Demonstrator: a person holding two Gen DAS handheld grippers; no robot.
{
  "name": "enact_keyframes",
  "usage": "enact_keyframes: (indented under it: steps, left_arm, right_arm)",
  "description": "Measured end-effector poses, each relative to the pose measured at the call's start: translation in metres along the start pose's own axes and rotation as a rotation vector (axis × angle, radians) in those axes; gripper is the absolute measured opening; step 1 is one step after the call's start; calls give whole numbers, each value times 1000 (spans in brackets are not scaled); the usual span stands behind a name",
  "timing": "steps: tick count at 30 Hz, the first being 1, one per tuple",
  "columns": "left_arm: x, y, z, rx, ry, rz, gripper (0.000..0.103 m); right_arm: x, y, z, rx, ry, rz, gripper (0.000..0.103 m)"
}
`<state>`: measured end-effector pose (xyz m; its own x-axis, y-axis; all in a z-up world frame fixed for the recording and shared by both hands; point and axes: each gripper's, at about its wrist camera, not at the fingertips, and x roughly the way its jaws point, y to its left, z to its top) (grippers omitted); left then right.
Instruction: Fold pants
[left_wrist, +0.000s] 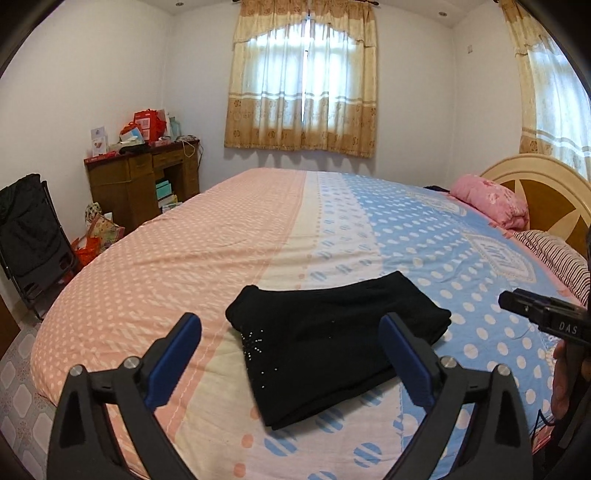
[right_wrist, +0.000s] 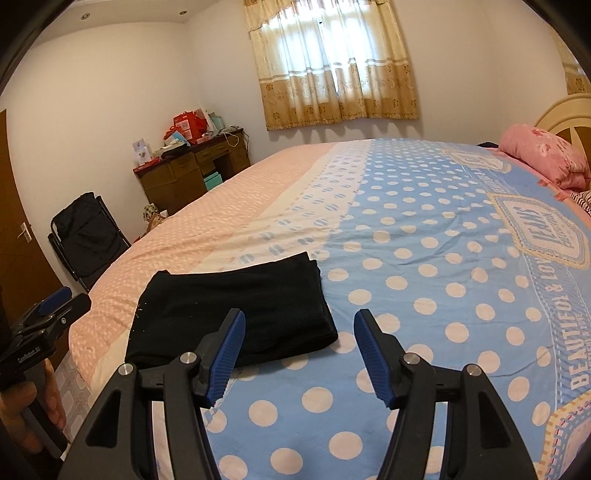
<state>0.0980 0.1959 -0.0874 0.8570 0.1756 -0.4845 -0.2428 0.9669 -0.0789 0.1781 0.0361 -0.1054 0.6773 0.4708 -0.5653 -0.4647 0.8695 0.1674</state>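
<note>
Black pants lie folded into a compact stack on the bed, near its front edge; small beads glint on the left part. My left gripper hangs above them, open wide, nothing between its blue pads. In the right wrist view the pants lie to the left of my right gripper, which is open over the blue dotted sheet and holds nothing. Each view catches the other gripper at its edge, the right one and the left one, with a hand under it.
A pink pillow and a striped one lie by the headboard at the right. A wooden desk with red bags stands by the far wall, a black folding chair at the left. A curtained window is behind.
</note>
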Motion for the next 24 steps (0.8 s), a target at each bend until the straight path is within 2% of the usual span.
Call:
enact_keyframes:
  steps: [24]
  left_arm:
    - [5, -5, -6, -6, 22, 1, 100]
  right_arm:
    - [-1, 6, -9, -11, -1, 3, 63]
